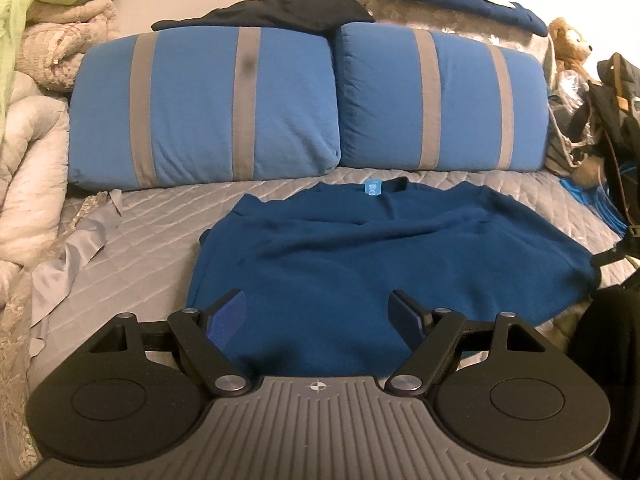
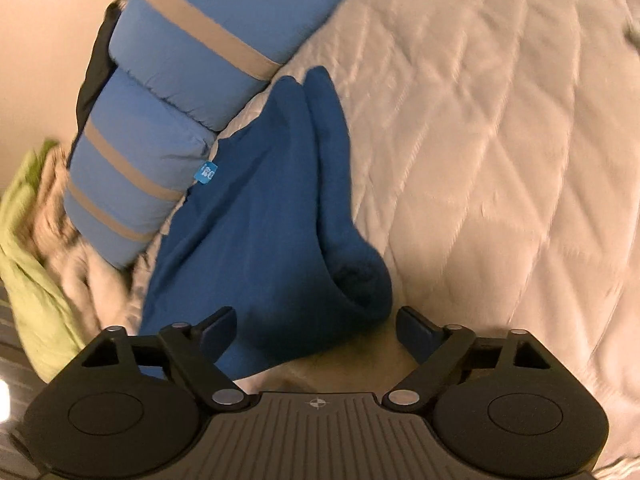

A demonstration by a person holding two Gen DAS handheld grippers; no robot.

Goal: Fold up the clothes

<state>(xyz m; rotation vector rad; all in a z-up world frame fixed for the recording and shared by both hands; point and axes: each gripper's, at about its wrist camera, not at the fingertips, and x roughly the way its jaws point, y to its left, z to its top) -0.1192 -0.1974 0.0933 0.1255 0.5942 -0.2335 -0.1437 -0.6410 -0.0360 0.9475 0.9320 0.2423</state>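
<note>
Both grippers, left gripper and right gripper, are hovering jaws apart over the blue shirt, probably readying a fold.

We count one dark blue knit sweater, two blue pillows with grey stripes, one brown plush teddy bear, one grey quilted bedspread.

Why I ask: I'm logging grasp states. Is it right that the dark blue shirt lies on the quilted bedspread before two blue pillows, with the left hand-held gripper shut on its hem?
Not quite: the left hand-held gripper is open over the dark blue shirt, gripping nothing, as the left wrist view shows. The shirt does lie on the quilted bedspread before the two blue pillows.
</note>
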